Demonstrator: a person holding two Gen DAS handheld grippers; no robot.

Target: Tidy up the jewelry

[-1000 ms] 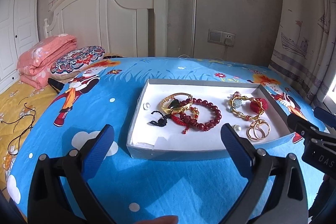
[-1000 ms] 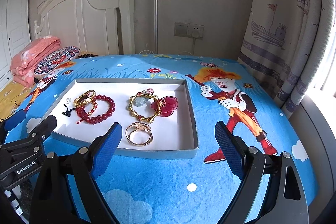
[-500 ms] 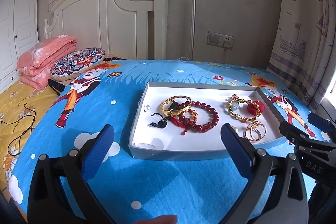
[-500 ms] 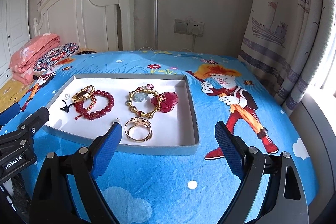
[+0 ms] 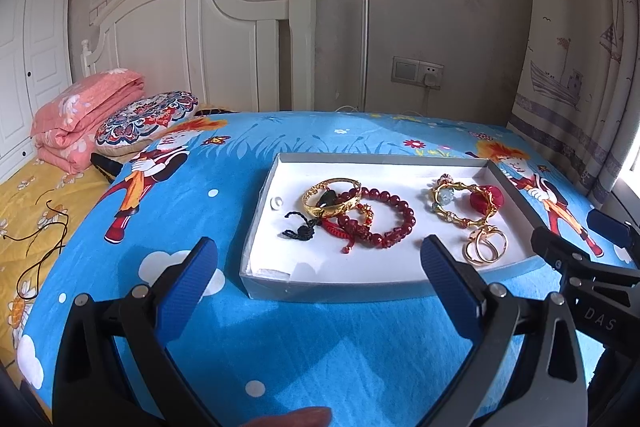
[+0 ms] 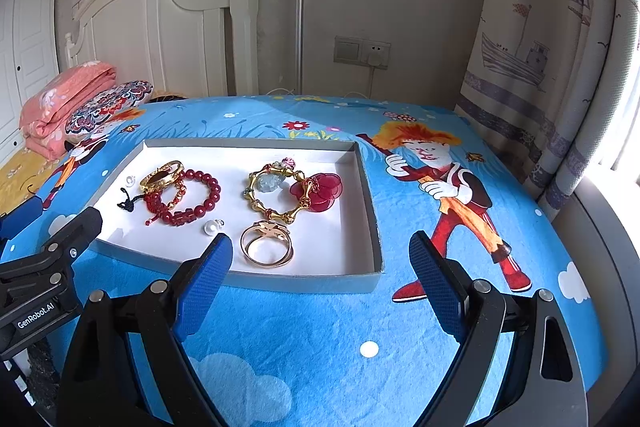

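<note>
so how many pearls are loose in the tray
2 visible: one pearl near the front edge, left of the gold ring; another pearl far left by the gold bangle. More could hide under jewelry.

We see the right gripper (image 6: 320, 281) held wide apart above the blue bedsheet (image 6: 320, 347). Ahead, the shallow tray (image 6: 370, 211) holds a red bead bracelet (image 6: 192, 201) and gold ring (image 6: 267, 245).

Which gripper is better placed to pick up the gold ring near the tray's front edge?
Right, probably: the gold ring lies just ahead of the open right gripper; the left gripper faces the tray's other end.
</note>
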